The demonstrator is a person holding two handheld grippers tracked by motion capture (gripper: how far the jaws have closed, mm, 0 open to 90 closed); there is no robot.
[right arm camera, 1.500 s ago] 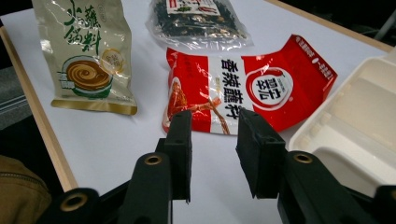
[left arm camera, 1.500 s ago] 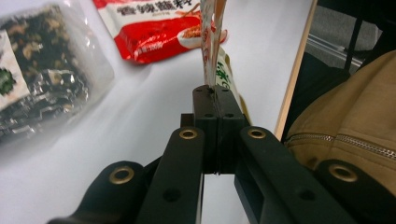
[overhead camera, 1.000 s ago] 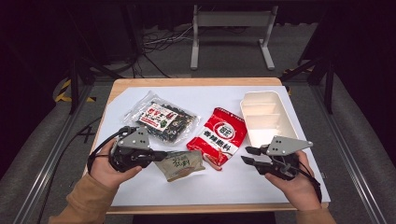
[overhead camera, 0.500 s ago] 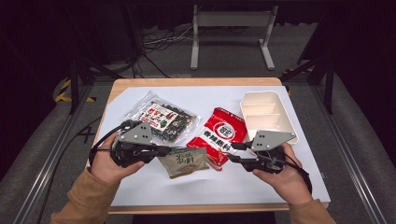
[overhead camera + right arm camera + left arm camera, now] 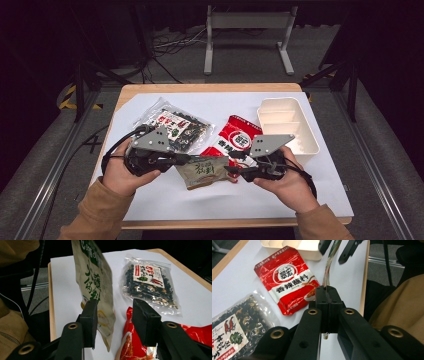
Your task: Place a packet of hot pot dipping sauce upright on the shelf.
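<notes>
A green snack packet (image 5: 205,171) hangs just above the table between my two grippers. My left gripper (image 5: 176,159) is shut on its left edge; in the left gripper view the jaws (image 5: 328,302) are pressed together on the packet's thin clear seam (image 5: 327,275). My right gripper (image 5: 233,171) is at the packet's other end. Its jaws have just been opening, and the right gripper (image 5: 115,312) stands open with the green packet (image 5: 96,282) between the pads, close to the left one and clear of the right one.
A red sauce packet (image 5: 239,139) lies at mid-table and a clear bag of dark dried mix (image 5: 172,127) to its left. The white divided tray (image 5: 300,145) stands at the right. The wooden table edge (image 5: 225,222) runs along the front.
My right hand has moved left from beside the tray to the green packet, and its jaws stand wider. The left gripper keeps its grip and has risen slightly.
</notes>
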